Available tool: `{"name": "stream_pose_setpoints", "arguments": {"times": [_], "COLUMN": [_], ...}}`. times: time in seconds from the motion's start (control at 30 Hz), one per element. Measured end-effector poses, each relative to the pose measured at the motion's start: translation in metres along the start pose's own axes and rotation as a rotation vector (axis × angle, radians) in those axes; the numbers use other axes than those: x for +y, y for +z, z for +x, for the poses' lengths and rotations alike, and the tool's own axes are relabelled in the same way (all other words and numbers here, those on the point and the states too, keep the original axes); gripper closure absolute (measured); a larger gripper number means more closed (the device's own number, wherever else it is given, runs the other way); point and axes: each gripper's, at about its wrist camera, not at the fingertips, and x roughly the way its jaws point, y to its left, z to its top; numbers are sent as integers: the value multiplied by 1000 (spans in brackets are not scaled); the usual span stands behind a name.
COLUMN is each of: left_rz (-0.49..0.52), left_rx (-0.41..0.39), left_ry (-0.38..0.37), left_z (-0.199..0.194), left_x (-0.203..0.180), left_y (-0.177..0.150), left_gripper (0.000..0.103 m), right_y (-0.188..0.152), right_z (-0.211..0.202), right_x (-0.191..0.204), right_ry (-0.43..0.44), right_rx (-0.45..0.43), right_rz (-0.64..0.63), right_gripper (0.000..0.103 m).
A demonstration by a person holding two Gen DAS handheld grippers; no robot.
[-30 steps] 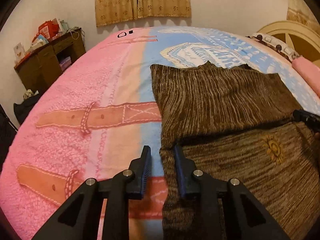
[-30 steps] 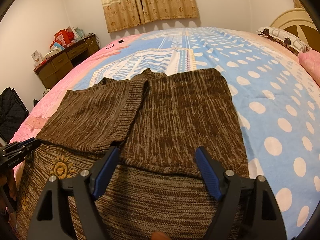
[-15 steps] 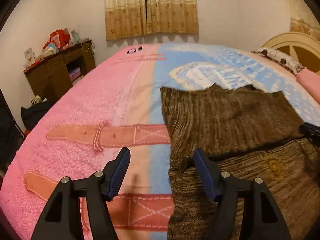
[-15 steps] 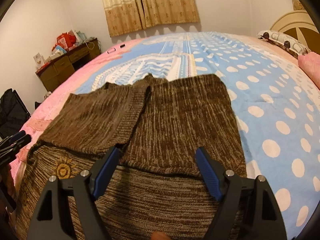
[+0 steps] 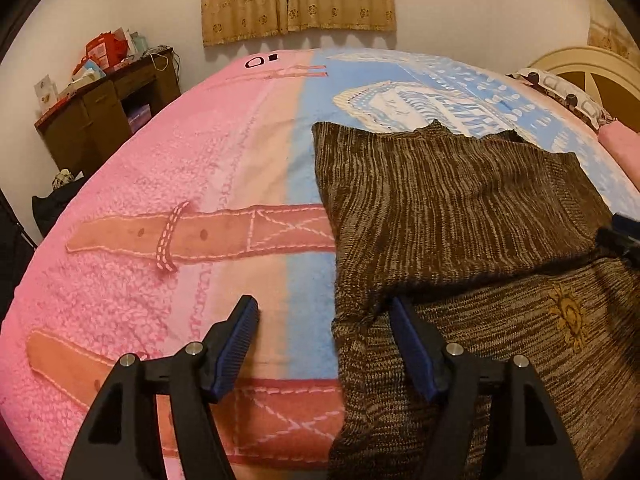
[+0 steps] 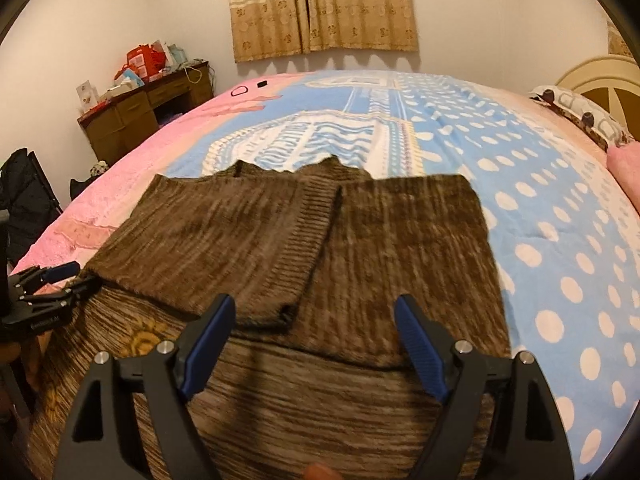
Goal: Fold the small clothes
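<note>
Both sleeves of brown marled sweater (image 6: 360, 264) folded inward, lying flat on bed (image 6: 560, 184); left claw (image 5: 324, 344) just opened, empty; right claw (image 6: 316, 340) apart, empty.

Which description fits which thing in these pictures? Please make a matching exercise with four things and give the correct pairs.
Things:
1. brown knit sweater
2. left gripper
3. wooden desk
4. sun emblem

Descriptions:
A. stands against the wall beside the bed, cluttered on top
B. golden, on the lower part of the sweater's body
C. lies on the bed blanket, both sleeves folded across it
D. open, nothing between its pads, at the sweater's edge

Pairs: 1-C, 2-D, 3-A, 4-B
</note>
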Motion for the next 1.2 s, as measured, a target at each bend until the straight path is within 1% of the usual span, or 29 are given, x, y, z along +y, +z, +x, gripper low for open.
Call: {"name": "stream_pose_setpoints", "arguments": {"times": [0.07, 0.1, 0.13, 0.17, 0.23, 0.33, 0.4, 0.47, 0.53, 0.6, 0.67, 0.73, 0.8, 0.9, 1.0, 1.07, 1.1, 1.2], "left_rz": [-1, 2, 5, 6, -4, -34, -52, -55, -36, -14, 8, 24, 37, 37, 16, 4, 1, 1], "left_rx": [-3, -6, -6, -6, 5, 10, 7, -13, -22, -11, -9, -9, -2, 1, 14, 17, 24, 36], "left_ry": [2, 6, 9, 10, 5, -24, -43, -61, -64, -66, -75, -80, -87, -88, -107, -115, -120, -120], "left_z": [-1, -2, -2, -1, 0, -2, -12, -28, -45, -57, -72, -83, -89, -93, -95, -97, -98, -102], "left_x": [0, 0, -1, -1, 2, 7, 11, 13, 12, 9, 6, 2, -2, -7, -8, -8, -9, -9], "left_y": [-1, -1, -1, -1, -1, 0, -3, -12, -26, -40, -54, -65, -73, -80, -85, -89, -92, -102], "left_gripper": [34, 33, 33, 31, 28, 28, 28, 28, 28, 28, 28, 28, 28, 27, 28, 28, 28, 28], "right_y": [1, -1, -4, -5, -6, -7, -7, -9, -14, -21, -29, -36, -44, -57, -68, -73, -74, -78], "right_z": [11, 21, 27, 28, 28, 28, 27, 18, 5, -6, -19, -26, -34, -39, -37, -41, -42, -44], "right_x": [6, 8, 6, 1, -12, -12, -11, -12, -12, -12, -12, -12, -12, -16, -23, -27, -28, -28], "right_ry": [-54, -91, -114, -103, -103, -115, -118, -93, -118, -133, -134, -152, -169, -193, -184, -175, -180, -181], "right_rx": [40, 75, 100, 103, 112, 114, 110, 95, 84, 78, 90, 109, 118, 136, 152, 138, 142, 147], "right_rz": [-35, -53, -49, -22, 43, 42, 37, 41, 26, 8, -5, -23, -42, -36, -1, 33, 38, 37], "right_gripper": [19, 19, 18, 17, 7, 7, 8, 13, 16, 16, 16, 16, 14, 5, 5, 2, 0, 0]}}
